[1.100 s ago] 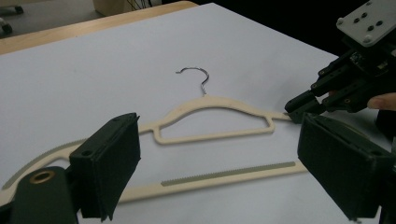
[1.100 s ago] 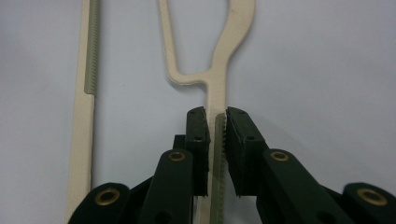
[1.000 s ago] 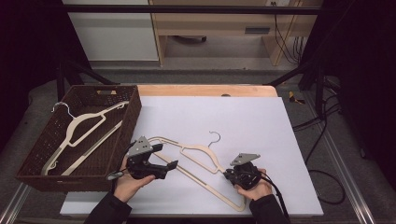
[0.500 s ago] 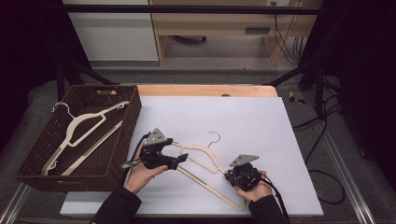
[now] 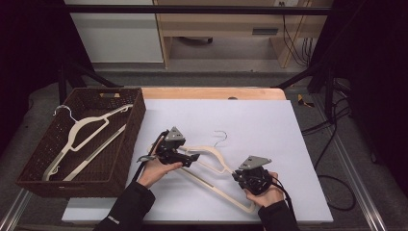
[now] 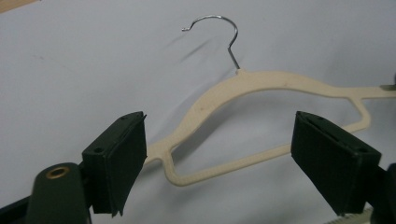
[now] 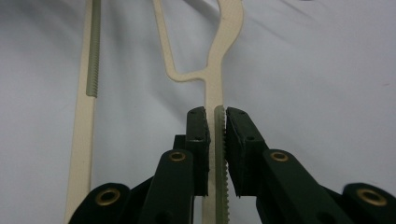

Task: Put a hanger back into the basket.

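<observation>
Cream hanger (image 5: 211,166) with a thin metal hook (image 5: 220,137) lies flat on the white sheet of the bench (image 5: 269,125), between the two hands, hook pointing to the far side. Right gripper (image 5: 244,179) sits at the hanger's right shoulder end, near the front edge of the bench; its jaws are closed tight on the notched shoulder strip, clear in the right gripper view, where the cream strip (image 7: 218,140) runs straight between the two black pads. The hanger's bottom bar (image 7: 86,116) runs alongside at the left of that view.

Left gripper (image 5: 192,157) is over the hanger's left shoulder, jaws pointing toward the hook side. Its jaws stand wide apart and have just been closing a little; nothing is pressed between them. In the left gripper view the hanger (image 6: 261,86) lies beyond and between the two pads, not touched, hook (image 6: 219,35) at the top.

Left hand (image 5: 156,171) and right hand (image 5: 262,195) hold the gripper bodies from below; dark sleeves come in from the bottom edge.

Brown wicker basket (image 5: 33,166) sits at the left edge of the bench, just beside the white sheet. A second cream hanger (image 5: 84,134) lies inside it, its hook toward the far left corner, well apart from both grippers.
</observation>
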A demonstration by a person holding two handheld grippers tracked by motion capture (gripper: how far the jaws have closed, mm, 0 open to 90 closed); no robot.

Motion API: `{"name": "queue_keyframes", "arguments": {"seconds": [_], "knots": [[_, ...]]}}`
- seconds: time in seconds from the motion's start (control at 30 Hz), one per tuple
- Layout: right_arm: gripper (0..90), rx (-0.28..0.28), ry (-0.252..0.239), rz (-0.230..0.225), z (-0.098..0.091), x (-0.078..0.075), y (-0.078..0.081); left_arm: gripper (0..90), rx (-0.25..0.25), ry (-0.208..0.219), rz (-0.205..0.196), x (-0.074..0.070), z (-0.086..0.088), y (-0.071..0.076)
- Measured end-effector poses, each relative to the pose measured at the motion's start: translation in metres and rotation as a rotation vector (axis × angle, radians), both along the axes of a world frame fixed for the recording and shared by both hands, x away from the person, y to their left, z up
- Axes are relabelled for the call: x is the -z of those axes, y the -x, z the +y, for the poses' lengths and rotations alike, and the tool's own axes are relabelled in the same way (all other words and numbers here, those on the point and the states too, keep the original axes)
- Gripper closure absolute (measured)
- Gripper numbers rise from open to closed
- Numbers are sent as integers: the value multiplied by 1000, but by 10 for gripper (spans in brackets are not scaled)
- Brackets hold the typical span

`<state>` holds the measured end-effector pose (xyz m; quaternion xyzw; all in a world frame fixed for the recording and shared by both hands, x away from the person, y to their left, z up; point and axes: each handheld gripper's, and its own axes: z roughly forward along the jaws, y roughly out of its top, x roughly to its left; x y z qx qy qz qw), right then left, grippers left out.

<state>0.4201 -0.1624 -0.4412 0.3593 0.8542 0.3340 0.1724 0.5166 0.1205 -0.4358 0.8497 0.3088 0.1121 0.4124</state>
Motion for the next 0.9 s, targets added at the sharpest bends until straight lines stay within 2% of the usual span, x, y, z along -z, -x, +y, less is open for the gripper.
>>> {"name": "queue_keyframes", "arguments": {"seconds": [0.23,0.4,0.57,0.6,0.63,0.67,0.8,0.9], "knots": [[800,-12,-15,-25,1,-14,4,284,33,-103,-34,4,-18,-16],[800,-19,-10,-31,2,-16,5,398,44,-140,-21,12,-24,-27],[799,-21,-1,-28,3,-15,4,467,90,-131,9,19,-24,-32],[799,-16,5,-26,3,-15,4,477,93,-149,11,20,-25,-32],[799,-23,8,-29,2,-14,4,501,103,-182,11,21,-25,-32],[799,-22,9,-31,2,-15,4,501,109,-192,13,23,-25,-32],[799,-26,1,-22,2,-15,4,588,99,-198,6,23,-25,-34],[799,-26,-4,-21,1,-15,4,606,111,-210,2,22,-24,-34]]}}
